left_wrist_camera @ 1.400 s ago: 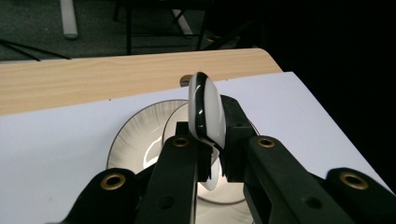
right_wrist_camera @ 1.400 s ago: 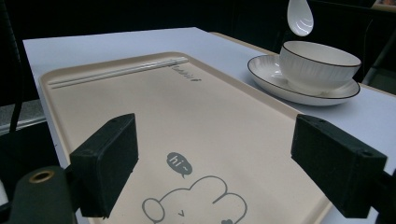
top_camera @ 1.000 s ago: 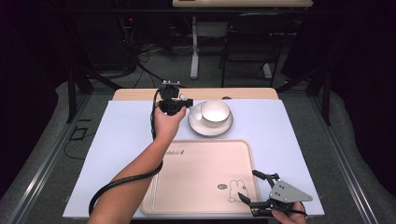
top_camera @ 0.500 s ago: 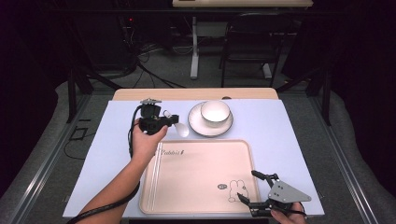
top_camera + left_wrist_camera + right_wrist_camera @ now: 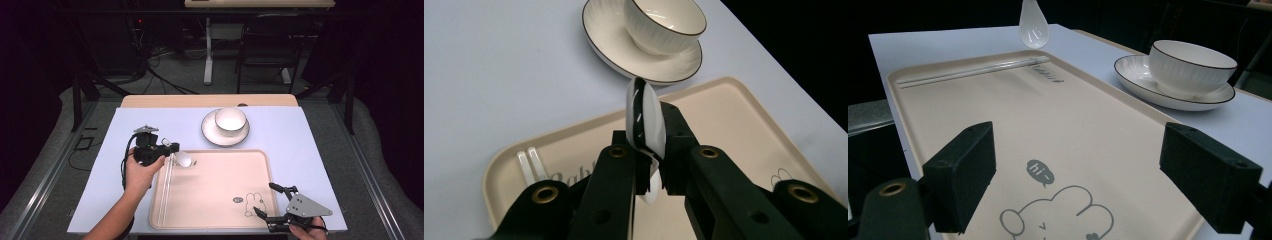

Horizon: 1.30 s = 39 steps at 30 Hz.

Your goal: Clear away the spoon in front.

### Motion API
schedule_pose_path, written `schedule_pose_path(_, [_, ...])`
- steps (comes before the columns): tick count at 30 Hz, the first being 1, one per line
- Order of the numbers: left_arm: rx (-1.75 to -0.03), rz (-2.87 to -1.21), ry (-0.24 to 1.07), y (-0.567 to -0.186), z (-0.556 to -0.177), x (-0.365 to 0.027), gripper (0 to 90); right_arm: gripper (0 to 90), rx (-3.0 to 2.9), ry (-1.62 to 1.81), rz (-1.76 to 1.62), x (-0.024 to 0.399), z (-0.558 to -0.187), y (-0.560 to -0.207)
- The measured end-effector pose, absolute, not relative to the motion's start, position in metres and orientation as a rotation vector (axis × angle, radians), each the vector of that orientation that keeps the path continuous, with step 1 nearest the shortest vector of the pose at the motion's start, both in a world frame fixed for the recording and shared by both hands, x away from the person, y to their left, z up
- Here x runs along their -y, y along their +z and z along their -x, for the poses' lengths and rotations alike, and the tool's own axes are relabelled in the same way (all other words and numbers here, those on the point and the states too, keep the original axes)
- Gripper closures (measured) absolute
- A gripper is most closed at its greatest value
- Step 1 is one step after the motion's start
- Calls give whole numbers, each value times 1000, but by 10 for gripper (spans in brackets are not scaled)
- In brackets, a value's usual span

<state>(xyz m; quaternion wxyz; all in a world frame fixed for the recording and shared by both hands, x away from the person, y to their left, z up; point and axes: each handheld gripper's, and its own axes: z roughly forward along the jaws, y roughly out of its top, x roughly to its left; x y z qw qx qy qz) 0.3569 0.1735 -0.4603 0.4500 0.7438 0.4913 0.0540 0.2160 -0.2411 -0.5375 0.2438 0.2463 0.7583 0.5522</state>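
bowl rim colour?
White bowl with a thin dark rim line; clearest in the left gripper view.

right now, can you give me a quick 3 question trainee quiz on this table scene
1. True or false: the left claw is shut on the white spoon.
2. Where do the chopsticks lie? A) in the bowl B) along the tray's left edge C) on the saucer
3. What does the bowl stand on?

Key: 1 true. 2 B; they lie inside the tray. 3 The saucer, beyond the tray's far edge.
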Motion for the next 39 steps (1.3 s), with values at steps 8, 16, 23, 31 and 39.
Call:
schedule_pose_path(8, [-1214,-1841,125,-471,-338,-179,853,145,-2071,1507,-673,241,-216,-538])
schedule_pose_path(16, [-1214,-1881,107,-480,-322,-182,853,145,-2070,1507,-675,241,-216,-538])
schedule_pose_path(23, [-1223,-1917,96,-484,-314,-185,853,145,-2073,1502,-675,241,-216,-538])
schedule_pose_path(31, [-1249,-1934,66,-490,-307,-189,853,145,-2075,1501,-679,241,-216,-538])
schedule_pose_path(39, [-1280,-1983,69,-494,-311,-188,852,145,-2076,1500,-679,240,-216,-538])
